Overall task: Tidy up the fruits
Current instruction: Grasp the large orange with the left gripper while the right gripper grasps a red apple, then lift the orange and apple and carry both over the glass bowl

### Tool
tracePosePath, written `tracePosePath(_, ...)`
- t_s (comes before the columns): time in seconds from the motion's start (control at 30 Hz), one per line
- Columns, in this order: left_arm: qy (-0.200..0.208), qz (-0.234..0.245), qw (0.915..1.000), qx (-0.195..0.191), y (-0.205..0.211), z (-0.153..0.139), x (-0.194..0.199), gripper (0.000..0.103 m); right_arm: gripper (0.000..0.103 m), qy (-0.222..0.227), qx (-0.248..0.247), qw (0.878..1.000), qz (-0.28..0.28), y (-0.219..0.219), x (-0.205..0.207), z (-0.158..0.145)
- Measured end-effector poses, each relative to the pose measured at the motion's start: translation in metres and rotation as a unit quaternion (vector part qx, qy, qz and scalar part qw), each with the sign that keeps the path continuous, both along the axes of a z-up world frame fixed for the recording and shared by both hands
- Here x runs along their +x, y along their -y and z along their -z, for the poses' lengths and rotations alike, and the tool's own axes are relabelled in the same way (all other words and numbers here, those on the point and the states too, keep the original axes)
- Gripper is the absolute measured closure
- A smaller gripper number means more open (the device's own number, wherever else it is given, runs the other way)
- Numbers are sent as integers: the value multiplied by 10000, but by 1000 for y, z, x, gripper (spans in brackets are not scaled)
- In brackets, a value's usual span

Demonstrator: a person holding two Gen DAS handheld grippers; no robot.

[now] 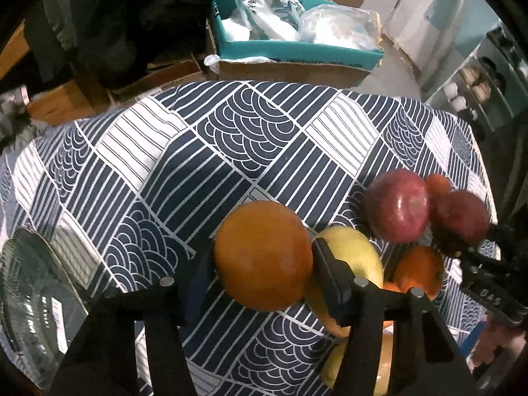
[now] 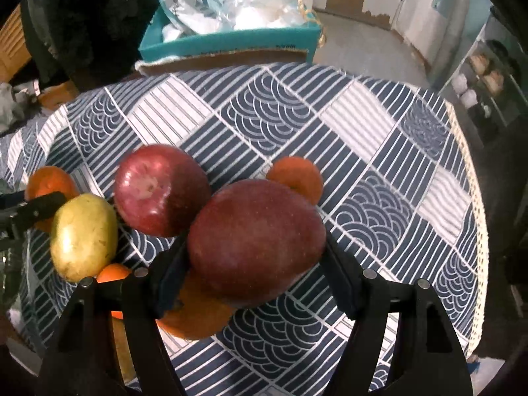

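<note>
My left gripper [image 1: 262,264] is shut on a large orange [image 1: 263,254] and holds it above the patterned tablecloth [image 1: 198,165]. A yellow pear [image 1: 359,257] lies just right of it, with a red apple [image 1: 397,206] and small oranges [image 1: 419,272] beyond. My right gripper [image 2: 255,257] is shut on a big red apple [image 2: 255,241]; in the left wrist view that apple [image 1: 462,217] shows at far right. A second red apple [image 2: 160,189], the pear [image 2: 84,236] and small oranges [image 2: 295,176] lie around it.
A glass plate [image 1: 36,293] sits at the table's left edge. A teal box [image 1: 297,52] of plastic bags stands behind the table. A shelf unit [image 1: 478,92] is at the right. The table's right edge has a lace trim [image 2: 475,198].
</note>
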State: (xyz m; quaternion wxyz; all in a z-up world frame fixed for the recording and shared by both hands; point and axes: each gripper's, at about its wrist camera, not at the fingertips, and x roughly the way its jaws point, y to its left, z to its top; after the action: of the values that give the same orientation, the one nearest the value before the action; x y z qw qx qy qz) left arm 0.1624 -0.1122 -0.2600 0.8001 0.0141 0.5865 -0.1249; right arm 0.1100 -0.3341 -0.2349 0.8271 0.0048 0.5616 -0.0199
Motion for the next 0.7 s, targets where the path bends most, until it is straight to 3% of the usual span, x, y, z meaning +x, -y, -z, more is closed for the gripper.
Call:
tracePosePath(0.3, 321, -99, 9991, 259, -9, -15, -13, 43, 29, 385, -135, 9990, -163, -8, -10, -25)
tracePosePath(0.7, 938, -167, 9948, 351, -27, -59, -34, 43, 29, 908, -223, 9946, -445, -31, -24, -65)
